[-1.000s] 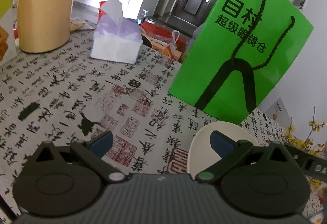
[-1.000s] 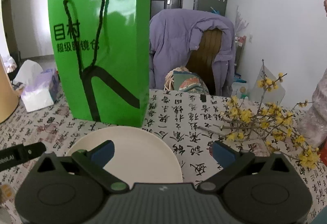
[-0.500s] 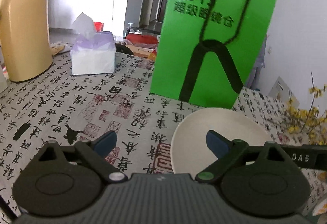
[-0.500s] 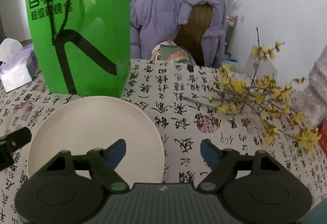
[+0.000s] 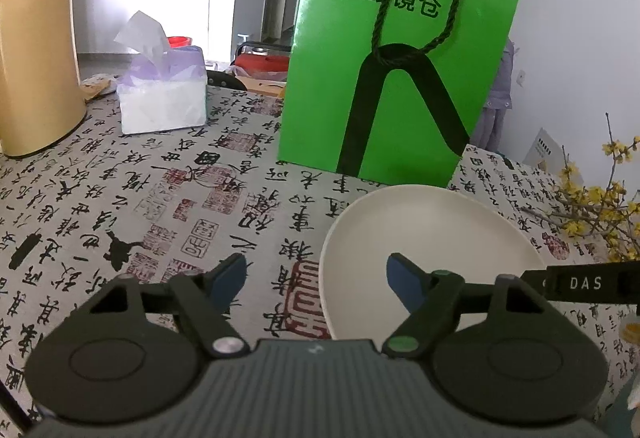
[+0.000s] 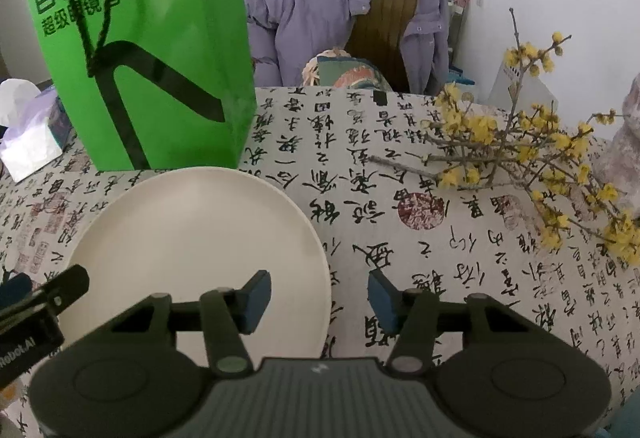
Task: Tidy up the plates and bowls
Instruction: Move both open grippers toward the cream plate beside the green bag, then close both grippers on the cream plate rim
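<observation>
- Left gripper [image 5: 314,280] hangs low over the table with its jaws closing; the near left rim of the plate [image 5: 424,230] lies between them, one blue pad over the cloth, the other over the plate, neither pressing on it.
- Right gripper [image 6: 318,298] is likewise closing, astride the plate's [image 6: 192,234] right rim: its left pad sits above the white surface, its right pad above the cloth. Whether either pad touches the rim is hard to tell from this angle; a gap seems to show.
- Each gripper's black body pokes into the other's view at the side edge.
- Cream and round, the plate lies flat on the tablecloth [image 5: 140,198], which is printed with black calligraphy and red seals.
- Just behind the plate stands a green paper bag [image 5: 400,58] with dark cord handles, upright.
- Sprigs of yellow blossom [image 6: 520,142] lie on the cloth to the plate's right, apart from it.
- Farther left sit a tissue box [image 5: 164,98] and a tall yellow jug [image 5: 36,38].
- Beyond the table's far edge, a purple jacket [image 6: 320,14] is draped over a chair.
</observation>
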The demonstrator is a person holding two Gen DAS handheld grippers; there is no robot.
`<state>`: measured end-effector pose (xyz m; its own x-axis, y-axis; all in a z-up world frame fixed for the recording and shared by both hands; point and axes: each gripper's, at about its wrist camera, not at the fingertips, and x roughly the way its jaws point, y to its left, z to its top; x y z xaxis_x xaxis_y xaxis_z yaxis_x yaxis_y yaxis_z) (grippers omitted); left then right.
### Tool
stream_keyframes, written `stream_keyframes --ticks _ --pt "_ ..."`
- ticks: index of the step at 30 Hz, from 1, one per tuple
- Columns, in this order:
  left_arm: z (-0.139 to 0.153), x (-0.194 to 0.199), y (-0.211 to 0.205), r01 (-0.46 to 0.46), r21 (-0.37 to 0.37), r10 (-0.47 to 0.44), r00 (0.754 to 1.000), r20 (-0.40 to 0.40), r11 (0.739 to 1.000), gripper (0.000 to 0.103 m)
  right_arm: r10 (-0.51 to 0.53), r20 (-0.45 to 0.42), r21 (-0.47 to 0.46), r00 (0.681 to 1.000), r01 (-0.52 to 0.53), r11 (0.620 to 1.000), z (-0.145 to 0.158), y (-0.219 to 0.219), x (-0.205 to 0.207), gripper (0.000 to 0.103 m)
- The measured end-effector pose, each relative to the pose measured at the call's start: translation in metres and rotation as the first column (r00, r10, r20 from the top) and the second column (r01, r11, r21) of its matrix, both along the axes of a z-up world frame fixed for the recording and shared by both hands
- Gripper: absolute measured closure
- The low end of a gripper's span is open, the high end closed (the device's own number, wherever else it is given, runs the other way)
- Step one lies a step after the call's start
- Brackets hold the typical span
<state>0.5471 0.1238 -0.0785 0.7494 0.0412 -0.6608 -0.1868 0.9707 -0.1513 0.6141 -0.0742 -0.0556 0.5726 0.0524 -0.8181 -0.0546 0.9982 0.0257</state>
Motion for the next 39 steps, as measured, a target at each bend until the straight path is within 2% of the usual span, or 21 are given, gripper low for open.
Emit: stream_keyframes --ticks 4,9,11,13,16,18,21,23,26,29,32,35,39 --pt "-0.002 0.002 0.002 0.019 -0.05 -0.02 1.0 -0.011 0.999 0.029 -0.006 -0.015 0.003 1.0 0.007 1.0 -0.001 -0.001 0.002 0.051" --pt "-0.008 0.004 -0.004 0.023 -0.013 -0.023 0.999 -0.026 1.0 0.039 -0.029 -0.057 0.01 0.998 0.03 1.0 -0.007 -0.003 0.007 0.053" --pt "-0.01 0.006 -0.002 0.032 -0.038 -0.034 0.999 -0.04 0.999 0.046 -0.039 -0.067 0.028 0.997 0.041 0.999 -0.009 -0.006 0.009 0.053" --pt "-0.012 0.007 0.0 0.033 -0.053 -0.035 0.998 -0.045 0.998 0.048 -0.045 -0.067 0.031 0.997 0.047 0.998 -0.009 -0.007 0.01 0.053" --pt "-0.015 0.009 0.003 0.016 -0.051 -0.019 0.998 -0.057 0.999 0.051 -0.041 -0.071 0.025 0.997 0.043 0.999 -0.011 -0.004 0.012 0.058" --pt "-0.016 0.01 0.004 0.012 -0.048 -0.015 0.998 -0.06 0.999 0.054 -0.037 -0.073 0.01 0.997 0.038 0.999 -0.012 0.0 0.012 0.067" --pt "-0.016 0.01 0.003 0.024 -0.045 -0.026 0.998 -0.058 0.999 0.055 -0.032 -0.066 -0.004 0.997 0.032 0.999 -0.012 0.003 0.012 0.07" --pt "-0.016 0.01 0.0 0.034 -0.03 -0.035 0.998 -0.056 0.999 0.061 -0.02 -0.061 -0.015 0.998 0.019 1.0 -0.012 0.006 0.011 0.072" --pt "-0.017 0.011 -0.004 0.035 0.008 -0.035 0.998 -0.05 0.999 0.072 -0.01 -0.057 -0.035 0.998 0.008 0.999 -0.011 0.01 0.01 0.08" --pt "-0.019 0.01 -0.003 0.043 -0.005 -0.044 0.998 -0.039 0.999 0.077 -0.006 -0.048 -0.059 0.999 0.003 0.998 -0.011 0.013 0.01 0.081" --pt "-0.019 0.01 -0.008 0.056 0.014 -0.056 0.998 -0.031 0.998 0.083 0.002 -0.041 -0.076 0.999 -0.005 0.997 -0.011 0.015 0.008 0.081" --pt "-0.019 0.009 -0.011 0.062 0.027 -0.061 0.998 -0.027 0.998 0.084 0.008 -0.036 -0.093 0.999 -0.012 0.996 -0.011 0.016 0.008 0.081" --pt "-0.019 0.009 -0.009 0.051 0.008 -0.05 0.998 -0.023 0.999 0.085 0.019 -0.031 -0.111 0.999 -0.023 0.994 -0.011 0.019 0.007 0.081"
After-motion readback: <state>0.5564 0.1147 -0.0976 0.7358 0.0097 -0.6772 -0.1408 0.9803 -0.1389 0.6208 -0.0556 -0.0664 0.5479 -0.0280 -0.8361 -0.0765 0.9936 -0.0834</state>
